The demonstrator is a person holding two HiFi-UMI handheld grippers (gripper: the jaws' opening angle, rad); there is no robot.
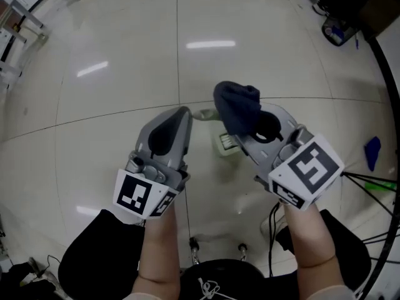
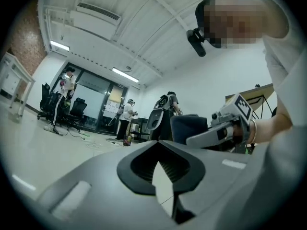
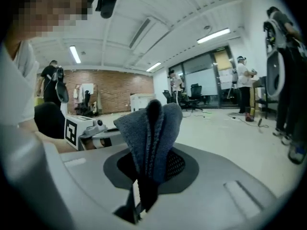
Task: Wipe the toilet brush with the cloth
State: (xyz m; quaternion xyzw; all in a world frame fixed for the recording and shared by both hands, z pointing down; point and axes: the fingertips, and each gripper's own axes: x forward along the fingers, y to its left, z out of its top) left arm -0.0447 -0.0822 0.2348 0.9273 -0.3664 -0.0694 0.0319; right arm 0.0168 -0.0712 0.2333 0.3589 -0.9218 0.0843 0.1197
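My right gripper (image 1: pixel 250 120) is shut on a dark blue cloth (image 1: pixel 237 107), which stands up folded out of the jaws (image 3: pixel 149 128). My left gripper (image 1: pixel 182 114) is held beside it at the same height, jaws closed together with nothing between them (image 2: pixel 158 150). On the floor between and below the two grippers lies a pale white-green object with a grey stem (image 1: pixel 225 142), partly hidden by the right gripper; it looks like the toilet brush. Neither gripper touches it. From the left gripper view the right gripper and its cloth (image 2: pixel 189 127) show ahead.
A blue item (image 1: pixel 373 151) and thin black legs and cables (image 1: pixel 369 181) are at the right. A white rack (image 1: pixel 15 27) stands far left. Chrome legs of a stool (image 1: pixel 215 249) are below my arms. Several people (image 2: pixel 125 114) stand across the room.
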